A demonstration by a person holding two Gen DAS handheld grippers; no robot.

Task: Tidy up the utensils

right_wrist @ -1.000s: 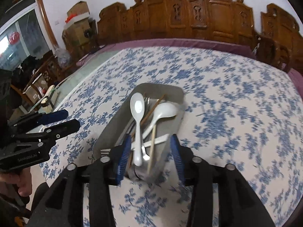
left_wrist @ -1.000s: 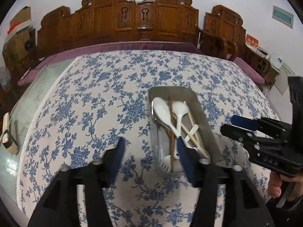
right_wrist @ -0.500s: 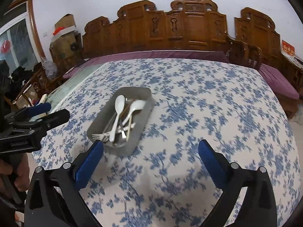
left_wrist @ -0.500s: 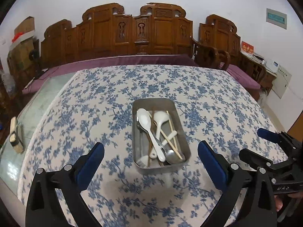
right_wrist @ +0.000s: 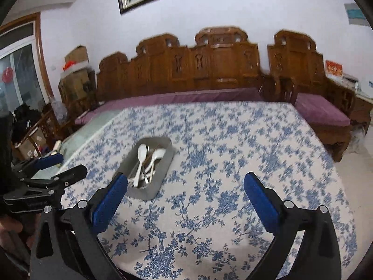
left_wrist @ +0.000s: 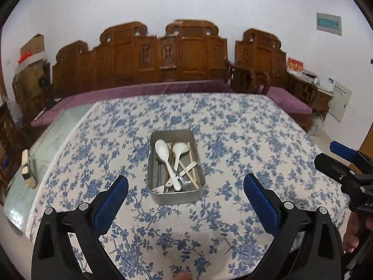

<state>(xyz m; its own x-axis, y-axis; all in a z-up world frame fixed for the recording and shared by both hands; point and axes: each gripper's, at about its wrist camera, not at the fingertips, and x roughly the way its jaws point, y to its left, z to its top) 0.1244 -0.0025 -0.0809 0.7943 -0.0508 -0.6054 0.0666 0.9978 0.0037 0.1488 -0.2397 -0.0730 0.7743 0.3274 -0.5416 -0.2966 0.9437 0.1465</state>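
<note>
The metal tray [left_wrist: 177, 194] sits mid-table on the blue-flowered cloth [left_wrist: 233, 126], holding two white spoons [left_wrist: 166, 161], chopsticks [left_wrist: 193, 168] and a fork [left_wrist: 158, 189], all piled together. The left gripper [left_wrist: 185, 200] hangs above the near edge of the table, jaws spread wide and holding nothing; the right gripper [right_wrist: 185, 200] does likewise, with the tray ahead to its left. Nothing lies between either gripper and the tray. A carved wooden bench [left_wrist: 186, 53] with purple cushions lines the wall behind.
</note>
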